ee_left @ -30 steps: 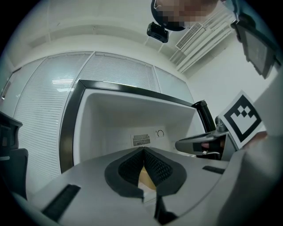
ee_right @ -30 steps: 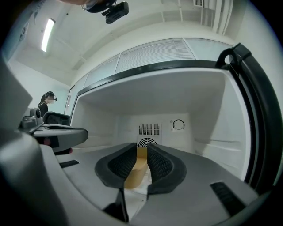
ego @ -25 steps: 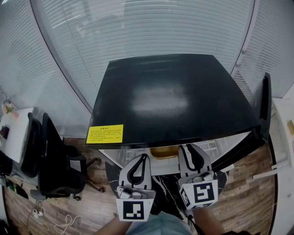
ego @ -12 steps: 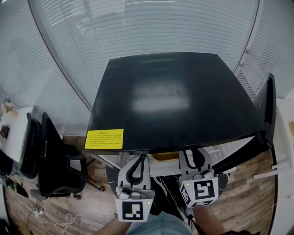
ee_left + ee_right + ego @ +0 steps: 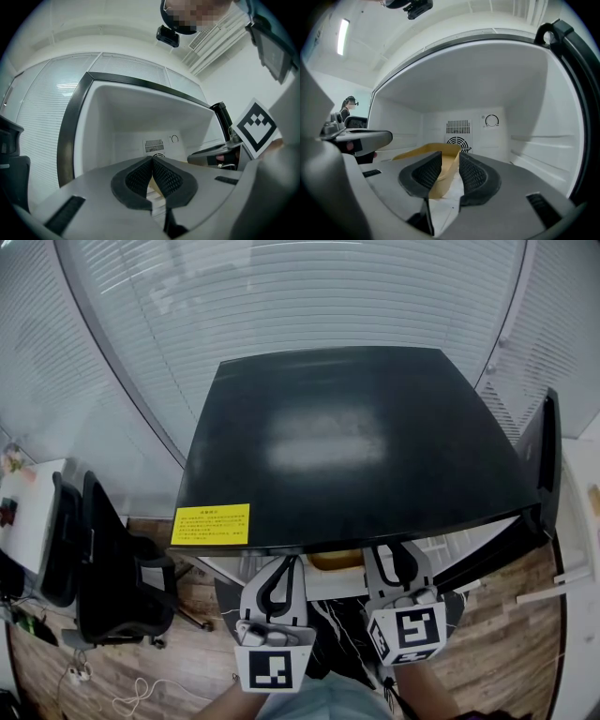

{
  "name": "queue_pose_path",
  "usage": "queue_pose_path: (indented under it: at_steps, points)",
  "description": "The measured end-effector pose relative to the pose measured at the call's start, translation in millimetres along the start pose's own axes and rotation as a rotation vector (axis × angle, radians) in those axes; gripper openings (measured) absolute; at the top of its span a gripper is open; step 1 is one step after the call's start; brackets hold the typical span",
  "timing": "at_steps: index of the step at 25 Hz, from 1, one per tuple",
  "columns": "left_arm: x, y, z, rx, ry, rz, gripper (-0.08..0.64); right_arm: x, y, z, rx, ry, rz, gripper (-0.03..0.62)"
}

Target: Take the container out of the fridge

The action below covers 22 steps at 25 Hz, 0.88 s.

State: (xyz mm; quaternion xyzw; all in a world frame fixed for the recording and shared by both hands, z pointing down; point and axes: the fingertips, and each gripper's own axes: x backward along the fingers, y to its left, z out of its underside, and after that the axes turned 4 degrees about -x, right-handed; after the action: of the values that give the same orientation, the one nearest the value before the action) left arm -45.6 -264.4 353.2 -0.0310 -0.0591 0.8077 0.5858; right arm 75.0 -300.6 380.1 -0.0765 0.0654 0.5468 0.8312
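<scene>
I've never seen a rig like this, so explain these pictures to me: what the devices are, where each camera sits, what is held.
There is no robot: a person works two hand-held tongs. The head view comes from a camera on the person's head, looking down on a small black-topped fridge with its door open. The two gripper views come from cameras riding on the tongs, looking into the white interior. The left tongs are shut and empty. The right tongs have just been opening; the rim of a tan container inside the fridge stands between them, not gripped.
</scene>
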Motion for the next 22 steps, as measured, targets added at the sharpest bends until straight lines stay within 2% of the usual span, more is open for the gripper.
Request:
queue_pose_path:
  at_steps: [6,11,17,22]
  points:
    - [2.4,-0.1,-1.9,-0.014,-0.005,0.006,0.014,2.4,1.0,0.5,0.001,0.003,0.005,0.130]
    - [4.2,-0.3,0.0,0.013,0.006,-0.001,0.014,0.4,-2.7,1.3,-0.016,0.024,0.017,0.130]
    - [3.7,2.7,-2.1,-0.006,-0.007,-0.004,0.014,-1.8,-2.0,1.2,-0.031,0.036,0.013,0.124]
    - [2.4,2.7,-0.7,0.001,0.000,-0.004,0.014,-0.8,2.0,-4.8,-0.008,-0.008,-0.008,0.117]
